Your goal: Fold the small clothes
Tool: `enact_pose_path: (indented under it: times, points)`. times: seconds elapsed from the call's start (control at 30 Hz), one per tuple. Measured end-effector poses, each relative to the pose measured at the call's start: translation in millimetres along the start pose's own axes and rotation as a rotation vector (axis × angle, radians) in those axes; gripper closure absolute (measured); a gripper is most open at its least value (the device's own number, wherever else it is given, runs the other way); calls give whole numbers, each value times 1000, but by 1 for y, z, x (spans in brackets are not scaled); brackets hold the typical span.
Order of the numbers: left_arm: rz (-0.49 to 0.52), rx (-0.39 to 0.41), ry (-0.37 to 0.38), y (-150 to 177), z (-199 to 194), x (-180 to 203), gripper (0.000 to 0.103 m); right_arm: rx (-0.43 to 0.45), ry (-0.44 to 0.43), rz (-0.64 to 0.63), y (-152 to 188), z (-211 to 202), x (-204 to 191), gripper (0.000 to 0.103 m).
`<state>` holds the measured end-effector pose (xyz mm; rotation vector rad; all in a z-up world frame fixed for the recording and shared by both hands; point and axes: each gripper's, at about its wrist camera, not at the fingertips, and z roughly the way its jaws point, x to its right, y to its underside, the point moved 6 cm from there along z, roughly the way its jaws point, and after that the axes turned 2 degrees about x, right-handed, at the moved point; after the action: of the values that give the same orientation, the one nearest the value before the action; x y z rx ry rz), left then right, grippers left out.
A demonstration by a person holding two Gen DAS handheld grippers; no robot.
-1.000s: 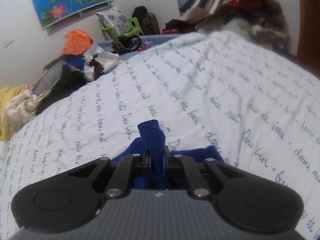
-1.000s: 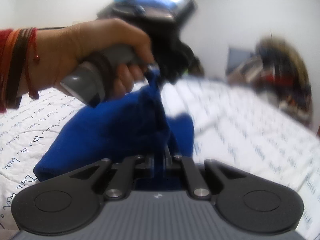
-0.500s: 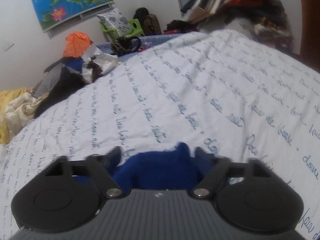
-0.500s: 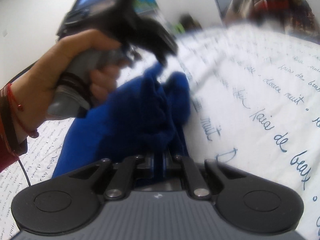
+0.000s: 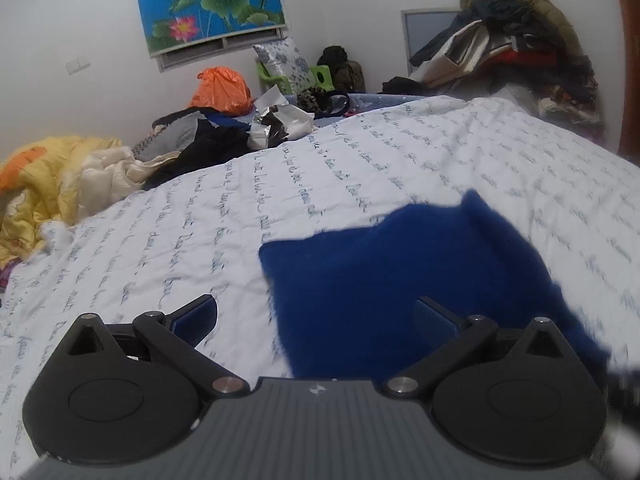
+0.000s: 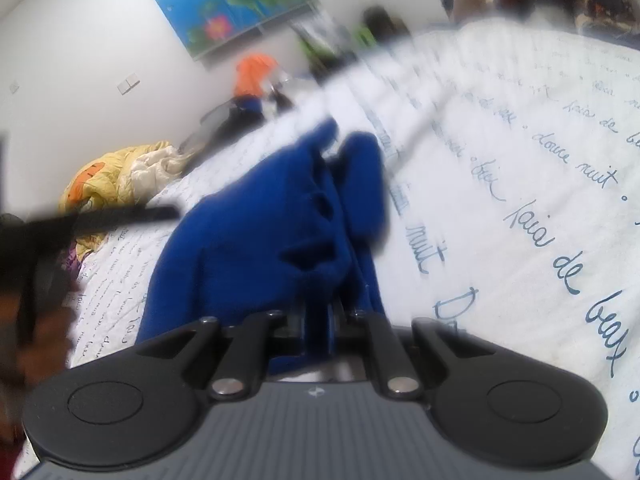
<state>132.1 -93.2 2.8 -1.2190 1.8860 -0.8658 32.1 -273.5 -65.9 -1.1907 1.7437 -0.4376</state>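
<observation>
- My left gripper had its jaws opening, spread wide, nothing pressed between the pads.
- Left finger sat over bare bedsheet; right finger sat over the cloth, whether touching it I could not tell.
- The cloth, deep blue and fleecy, lay on the bed ahead of my left jaws and to the right of centre, its left edge fairly straight, its far edge uneven with one corner peaking up.
- My right gripper had its jaws clamped together on a bunched fold of the cloth.
- From the right wrist view, the cloth rose from the jaws in gathered ridges and draped away to the left onto the sheet; the picture was blurred, so finer creases were not readable.
- At the left edge of that view a dark blurred shape stood beside the cloth; not identified.
- The sheet was white with lines of blue script.
- Beyond the bed's far edge: a yellow quilt, dark clothes, an orange bag, a lotus poster on the wall, and a heap of clothes at far right.
</observation>
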Motion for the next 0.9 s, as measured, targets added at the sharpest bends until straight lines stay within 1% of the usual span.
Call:
enact_pose_path:
  times: [0.03,0.1,0.17,0.2,0.23,0.33,0.4,0.47,0.5,0.53,0.57,0.67,0.73,0.77,0.83,0.9]
  points:
    - [9,1,9,10,-8,-1,0,-8,-3,9,-1,1,0,91]
    - [20,11,19,28,-23,-1,0,-22,-17,14,-2,2,-1,80]
    - [60,25,31,44,-35,2,0,-32,-41,18,-3,5,-1,47]
    - [80,28,33,52,-39,4,0,-23,-63,24,-4,3,-2,42]
    - [102,31,38,58,-44,6,0,-12,-74,33,-5,3,-3,42]
    - [179,59,65,74,-54,13,0,-24,-71,40,-9,8,-4,42]
    - [242,89,73,82,-59,20,0,-26,-63,47,-11,10,-4,52]
    - [300,101,52,89,-57,25,0,-40,-42,60,-13,15,-2,76]
    - [311,99,38,91,-54,25,0,-45,-36,67,-13,16,-2,80]
    - [306,95,27,92,-50,23,0,-44,-35,75,-14,16,-1,88]
    - [288,88,22,92,-46,19,0,-42,-35,85,-13,14,0,92]
    - [201,54,-2,91,-35,0,0,-32,-52,128,-14,6,5,95]
    - [160,44,-30,90,-32,-14,0,-33,-82,167,-14,-1,9,96]
    - [147,42,-31,89,-32,-19,0,-35,-95,177,-13,-4,11,96]
    - [133,38,-19,89,-35,-25,0,-43,-97,177,-10,-9,11,96]
    - [158,23,8,93,-38,-22,0,-62,-85,146,-5,-10,12,96]
